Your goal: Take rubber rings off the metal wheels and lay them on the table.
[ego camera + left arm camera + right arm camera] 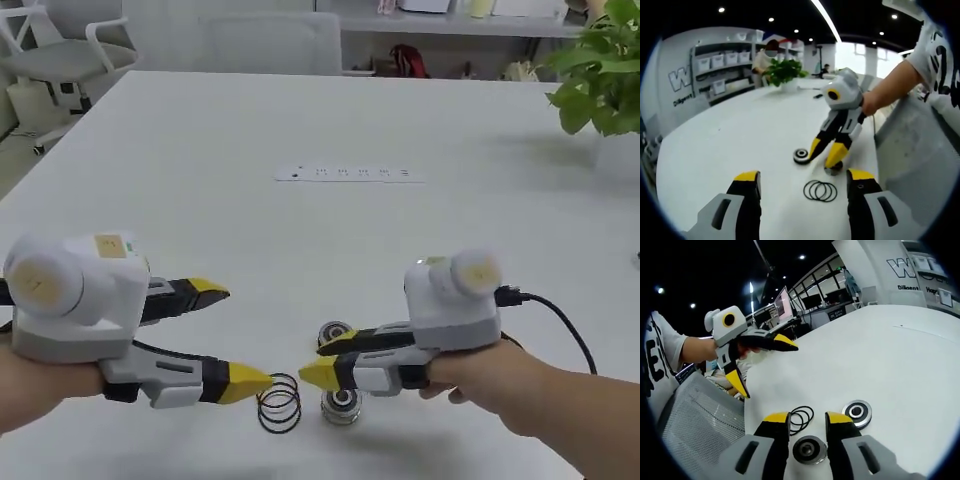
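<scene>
A white table (300, 130) carried a loose pile of black rings (279, 402) at lower centre of the head view. One wheel (341, 406) lay just right of the pile, a second wheel (333, 332) above it. A power strip (350, 174) lay at upper centre.

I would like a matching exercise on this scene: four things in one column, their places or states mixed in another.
1. pile of thin black rubber rings
2. left gripper with yellow tips
3. green leafy plant
4. silver metal wheel nearest the person

a. far right of white table
b. jaws wide apart
c. just under the right gripper
d. lying flat between both grippers' tips

Pairs: 1-d, 2-b, 3-a, 4-c
</scene>
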`<state>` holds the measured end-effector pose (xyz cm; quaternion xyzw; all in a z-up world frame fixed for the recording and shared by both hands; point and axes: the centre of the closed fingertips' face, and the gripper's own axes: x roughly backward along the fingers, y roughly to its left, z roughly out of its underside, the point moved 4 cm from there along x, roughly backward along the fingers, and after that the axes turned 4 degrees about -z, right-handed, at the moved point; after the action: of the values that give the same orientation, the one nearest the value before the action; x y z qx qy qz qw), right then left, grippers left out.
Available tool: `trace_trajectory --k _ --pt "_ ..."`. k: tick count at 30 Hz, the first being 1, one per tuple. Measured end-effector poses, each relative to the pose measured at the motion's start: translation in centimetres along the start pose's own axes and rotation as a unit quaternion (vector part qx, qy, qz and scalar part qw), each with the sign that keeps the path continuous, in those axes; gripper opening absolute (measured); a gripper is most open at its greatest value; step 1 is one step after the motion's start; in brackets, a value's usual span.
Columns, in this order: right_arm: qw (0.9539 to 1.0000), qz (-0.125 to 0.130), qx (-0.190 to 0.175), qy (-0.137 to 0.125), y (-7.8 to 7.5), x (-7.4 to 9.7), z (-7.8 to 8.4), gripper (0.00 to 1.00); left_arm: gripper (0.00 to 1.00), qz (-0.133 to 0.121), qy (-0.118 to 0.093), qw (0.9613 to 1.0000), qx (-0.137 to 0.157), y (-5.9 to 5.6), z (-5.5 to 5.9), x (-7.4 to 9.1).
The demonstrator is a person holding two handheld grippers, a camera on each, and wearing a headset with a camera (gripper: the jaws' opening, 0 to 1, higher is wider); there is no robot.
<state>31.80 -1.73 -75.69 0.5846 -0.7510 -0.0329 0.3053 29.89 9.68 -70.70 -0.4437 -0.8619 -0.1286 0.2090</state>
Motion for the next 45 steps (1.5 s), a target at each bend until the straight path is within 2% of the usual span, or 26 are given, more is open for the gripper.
trace_trajectory --k 10,19,32,45 --pt "0.9997 0.016 -0.003 -0.015 -1.1 1.5 -0.4 0.24 0.70 -0.003 -0.002 1.0000 0.000 0.5 -0.3 -0.5" --pt "0.9990 0.036 0.008 -0.023 -2.0 2.5 -0.6 0.24 0.69 -0.004 -0.004 1.0000 -0.001 0.8 -0.7 -1.0" --pt "0.9958 0.071 0.057 0.001 -3.5 3.2 0.2 0.22 0.67 -0.007 -0.001 1.0000 0.001 1.3 -0.6 -2.3" --pt "0.9937 0.082 0.073 0.021 -4.2 2.8 1.1 0.22 0.65 -0.004 0.006 1.0000 0.000 1.5 -0.3 -3.9"
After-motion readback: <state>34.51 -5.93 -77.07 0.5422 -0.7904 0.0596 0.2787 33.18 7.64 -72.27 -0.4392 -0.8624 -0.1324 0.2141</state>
